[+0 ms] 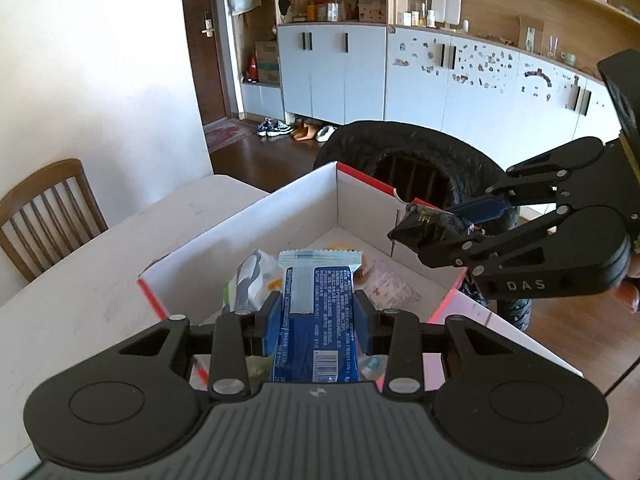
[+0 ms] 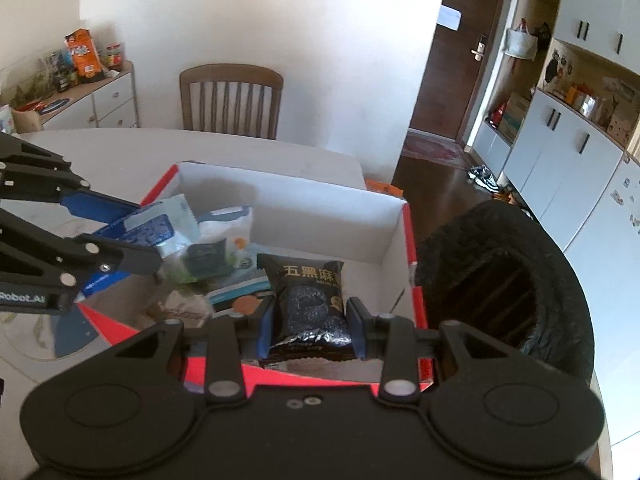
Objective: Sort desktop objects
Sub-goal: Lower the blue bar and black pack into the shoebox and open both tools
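My left gripper clamps a blue packet, my right gripper a black packet, over the half-filled box; both undropped.

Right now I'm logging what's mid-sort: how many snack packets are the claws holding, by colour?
Blue packets: 1, the blue packet in the left claw
Black packets: 1, the black packet in the right claw
Total: 2, both held over the box
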A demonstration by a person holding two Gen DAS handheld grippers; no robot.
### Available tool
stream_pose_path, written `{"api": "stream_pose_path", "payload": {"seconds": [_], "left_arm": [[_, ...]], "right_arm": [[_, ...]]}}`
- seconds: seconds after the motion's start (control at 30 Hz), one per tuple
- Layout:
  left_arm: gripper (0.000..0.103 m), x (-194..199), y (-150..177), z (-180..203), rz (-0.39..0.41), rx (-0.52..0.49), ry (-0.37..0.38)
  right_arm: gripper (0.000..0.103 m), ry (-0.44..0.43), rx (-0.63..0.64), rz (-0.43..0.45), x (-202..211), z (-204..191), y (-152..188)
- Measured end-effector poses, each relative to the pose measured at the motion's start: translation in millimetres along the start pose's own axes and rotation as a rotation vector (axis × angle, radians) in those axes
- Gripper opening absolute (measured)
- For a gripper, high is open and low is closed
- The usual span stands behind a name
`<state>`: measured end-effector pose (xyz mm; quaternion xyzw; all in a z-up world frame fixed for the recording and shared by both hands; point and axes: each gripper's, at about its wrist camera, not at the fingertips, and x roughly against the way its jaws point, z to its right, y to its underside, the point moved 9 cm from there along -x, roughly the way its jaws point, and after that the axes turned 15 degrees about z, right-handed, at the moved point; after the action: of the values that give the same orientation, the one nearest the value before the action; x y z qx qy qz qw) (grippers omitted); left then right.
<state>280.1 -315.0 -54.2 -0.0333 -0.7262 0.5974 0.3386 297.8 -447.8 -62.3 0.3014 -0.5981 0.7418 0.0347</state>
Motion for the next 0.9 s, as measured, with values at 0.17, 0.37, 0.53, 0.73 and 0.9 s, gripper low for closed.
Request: {"api": "stream_pose_path", "payload": {"seconds": [0.17, 0.37, 0.53, 0.73, 0.9], "left_arm": [[0.035, -24.2, -2.4, 1.7, -0.023, -0.013, 0.000], [0.035, -53.3, -8.0, 3.2, -0.047, -0.030, 0.011], [0.035, -80.6, -7.1, -0.8, -0.091, -0.028, 0.015], [0.035, -106.9, -5.9, -7.7, -0.137, -0.041, -0.004], [0.035, -124.4, -3.9, -9.1, -0.169, -0.053, -0.018]], "right_arm": [[0.036, 0.010, -0.008, -0.024, -13.3, 9.7, 5.5], [0.036, 0.023, -0.024, -0.049, -27.8, 19.6, 10.5], [0.036, 0.010, -0.079, -0.079, -39.7, 19.5, 14.2], [0.036, 0.017, -0.089, -0.123, -53.2, 20.6, 26.4], [0.036, 0.020, -0.087, -0.147, -66.0, 23.5, 30.5]]}}
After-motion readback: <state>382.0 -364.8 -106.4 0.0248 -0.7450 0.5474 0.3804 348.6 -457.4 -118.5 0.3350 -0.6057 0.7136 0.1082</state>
